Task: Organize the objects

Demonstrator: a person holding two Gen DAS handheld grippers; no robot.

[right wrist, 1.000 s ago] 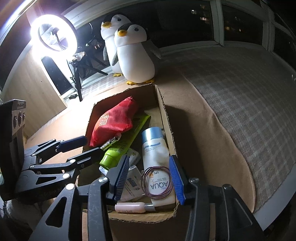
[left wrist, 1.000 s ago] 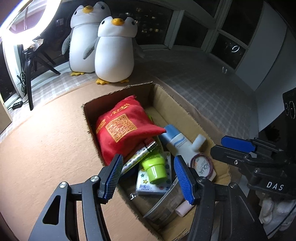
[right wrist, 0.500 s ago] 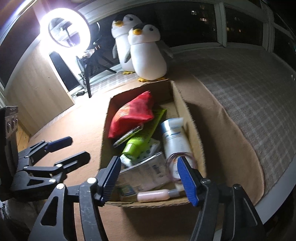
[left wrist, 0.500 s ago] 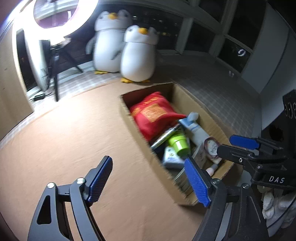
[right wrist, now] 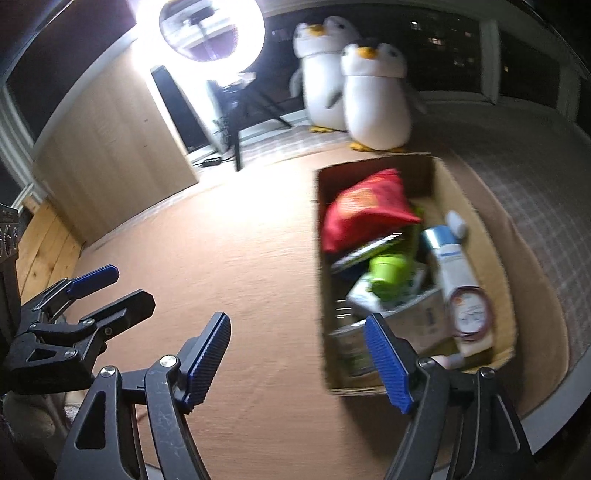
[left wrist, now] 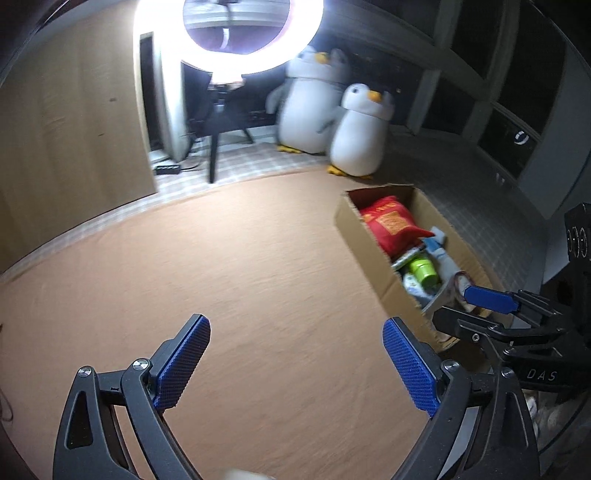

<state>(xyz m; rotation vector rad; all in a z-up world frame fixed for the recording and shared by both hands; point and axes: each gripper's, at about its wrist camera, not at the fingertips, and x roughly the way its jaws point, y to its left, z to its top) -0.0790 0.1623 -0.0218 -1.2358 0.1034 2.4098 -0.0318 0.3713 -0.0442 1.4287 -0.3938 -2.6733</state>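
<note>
An open cardboard box [left wrist: 365, 240] [right wrist: 322, 280] sits on the orange mat, holding a red pouch [left wrist: 393, 225] [right wrist: 364, 214], a green-capped tube [left wrist: 423, 267] [right wrist: 386, 275], a white and blue bottle [right wrist: 448, 266], a hair tie [right wrist: 472, 312] and other small items. My left gripper [left wrist: 295, 363] is open and empty over bare mat, left of the box. My right gripper [right wrist: 297, 360] is open and empty at the box's near left corner. Each gripper shows in the other's view, the right one [left wrist: 487, 299] and the left one [right wrist: 96, 277].
Two plush penguins [left wrist: 360, 134] [right wrist: 376, 99] stand beyond the box. A bright ring light on a tripod [left wrist: 225, 44] [right wrist: 210, 33] stands at the back beside a wooden panel [left wrist: 74, 140]. A checked blanket [right wrist: 535, 192] lies right of the mat [left wrist: 221, 277].
Both grippers have swung left and pulled back from over the box, and both have opened wider. The box now lies to the right in both views.
</note>
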